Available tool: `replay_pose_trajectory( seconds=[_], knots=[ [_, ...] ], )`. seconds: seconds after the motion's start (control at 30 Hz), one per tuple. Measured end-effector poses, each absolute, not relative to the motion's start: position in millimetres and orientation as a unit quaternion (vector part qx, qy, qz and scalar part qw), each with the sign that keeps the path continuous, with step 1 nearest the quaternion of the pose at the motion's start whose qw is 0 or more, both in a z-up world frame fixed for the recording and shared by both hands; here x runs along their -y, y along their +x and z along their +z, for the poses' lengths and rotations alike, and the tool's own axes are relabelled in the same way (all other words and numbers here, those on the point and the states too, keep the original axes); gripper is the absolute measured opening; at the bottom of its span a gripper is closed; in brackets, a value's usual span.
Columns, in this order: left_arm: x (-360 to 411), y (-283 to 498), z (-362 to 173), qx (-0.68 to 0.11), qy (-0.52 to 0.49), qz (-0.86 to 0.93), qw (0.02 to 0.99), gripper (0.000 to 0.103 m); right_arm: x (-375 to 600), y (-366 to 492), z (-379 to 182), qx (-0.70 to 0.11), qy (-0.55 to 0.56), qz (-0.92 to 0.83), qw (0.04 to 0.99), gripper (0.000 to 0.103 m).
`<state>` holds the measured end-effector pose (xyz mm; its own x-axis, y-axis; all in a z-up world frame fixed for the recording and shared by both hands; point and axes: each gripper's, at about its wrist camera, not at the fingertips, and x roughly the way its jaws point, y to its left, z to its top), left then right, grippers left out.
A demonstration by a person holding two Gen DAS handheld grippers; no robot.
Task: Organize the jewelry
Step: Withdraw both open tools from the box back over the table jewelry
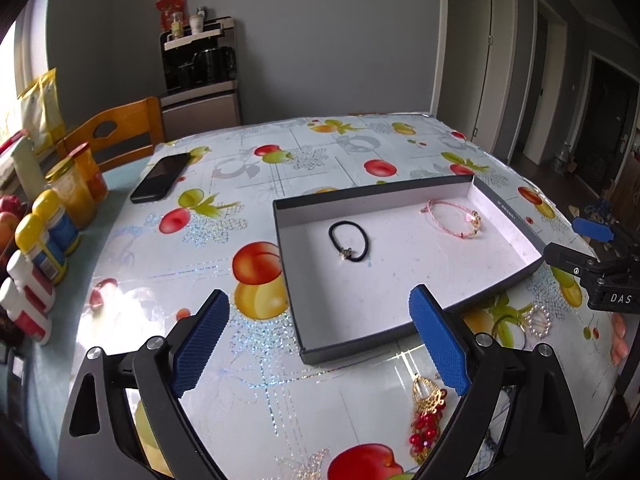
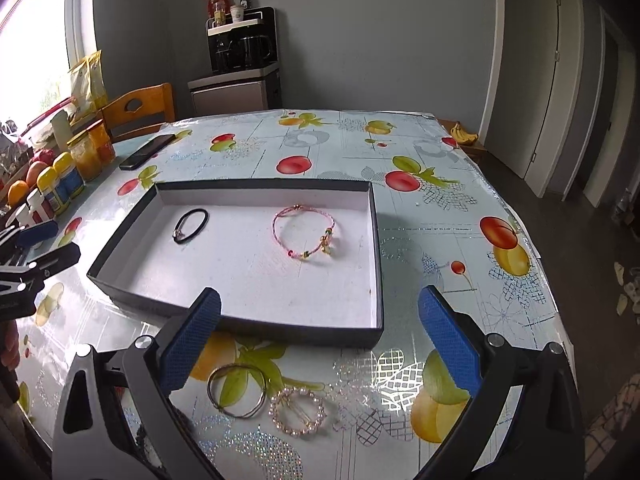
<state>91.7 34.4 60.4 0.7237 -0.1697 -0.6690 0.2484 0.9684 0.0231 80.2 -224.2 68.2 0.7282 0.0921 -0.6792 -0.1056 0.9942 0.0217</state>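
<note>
1. Lying in the tray (image 2: 376, 240) already are a hair tie (image 2: 191, 226) at its left end and a pink bracelet (image 2: 305, 234) toward its right; by my judgement the sorting is partly done.
2. Left out on the table (image 2: 440, 220), just before the tray's near wall, are a thin bangle (image 2: 237, 396) touching a pearl ring (image 2: 298, 411), and a gold-and-red earring (image 1: 428, 412).
3. Bangle and pearl ring lie under the right gripper (image 2: 320, 340), whose jaws are spread wide and empty.
4. The earring sits below the left gripper (image 1: 320, 344), also wide apart and holding nothing.
</note>
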Motion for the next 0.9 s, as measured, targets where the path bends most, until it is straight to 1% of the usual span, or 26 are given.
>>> replay_pose_trajectory(
  seconds=[0.23,0.37,0.73,0.9],
  knots=[
    [-49,77,46,-0.371,0.046,-0.110,0.921,0.094,217,58,59,-0.367,-0.020,0.071,0.927,0.098],
    [-56,75,36,-0.385,0.046,-0.094,0.917,0.094,216,56,50,-0.389,-0.002,0.071,0.918,0.098],
    [-58,56,26,-0.394,0.053,-0.097,0.912,0.095,208,46,44,-0.389,-0.029,0.107,0.915,0.098],
    [-56,50,23,-0.385,0.058,-0.091,0.916,0.095,203,43,42,-0.392,-0.044,0.111,0.912,0.098]
  ],
)
